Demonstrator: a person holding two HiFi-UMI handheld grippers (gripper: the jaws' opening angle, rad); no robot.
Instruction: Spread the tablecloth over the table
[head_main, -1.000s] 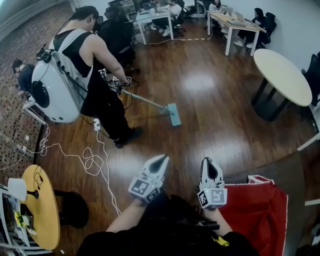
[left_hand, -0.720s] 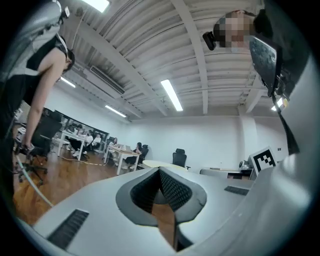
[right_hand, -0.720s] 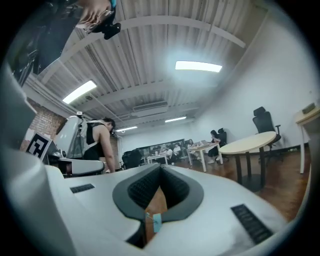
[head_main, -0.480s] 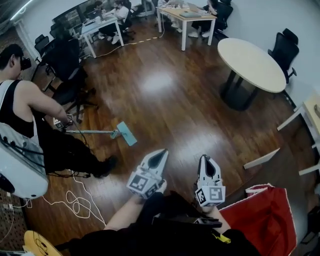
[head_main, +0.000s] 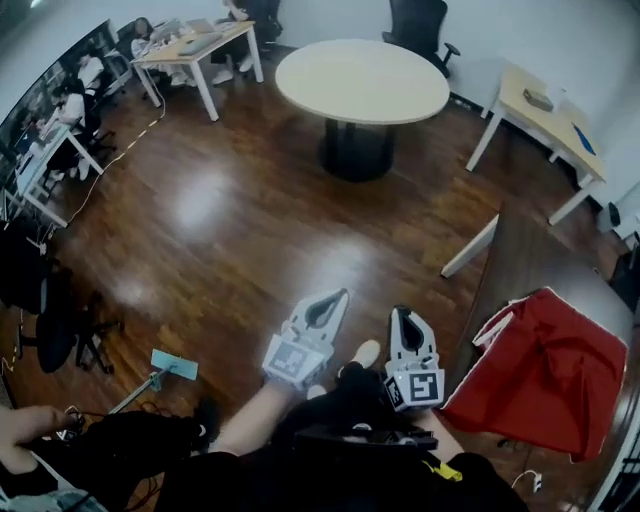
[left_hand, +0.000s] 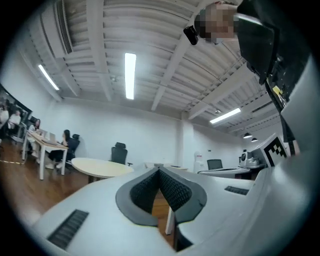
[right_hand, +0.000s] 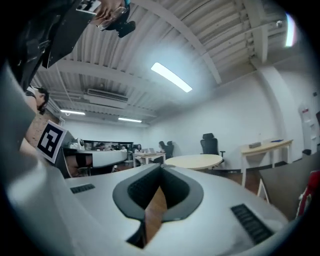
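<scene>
The view has swung right — the round table (head_main: 362, 80) now sits top centre, the red tablecloth (head_main: 545, 370) shows fuller on its surface (head_main: 530, 255), the mop head (head_main: 174, 365) lower left.

Surfaces: wood, cloth, plastic
Floor (head_main: 250, 220) glossy dark wood with light glare; tablecloth (head_main: 555, 375) red matt cloth, creased; desk (head_main: 528, 270) dark matt top; left gripper (left_hand: 159, 171) smooth pale plastic, pads (left_hand: 177, 192) dark, ribbed.

Tablecloth (head_main: 548, 372) on table (head_main: 520, 262) at rt, L claw (head_main: 322, 304) beside R claw (head_main: 404, 320) just left of it, round table (head_main: 362, 80) ahead
</scene>
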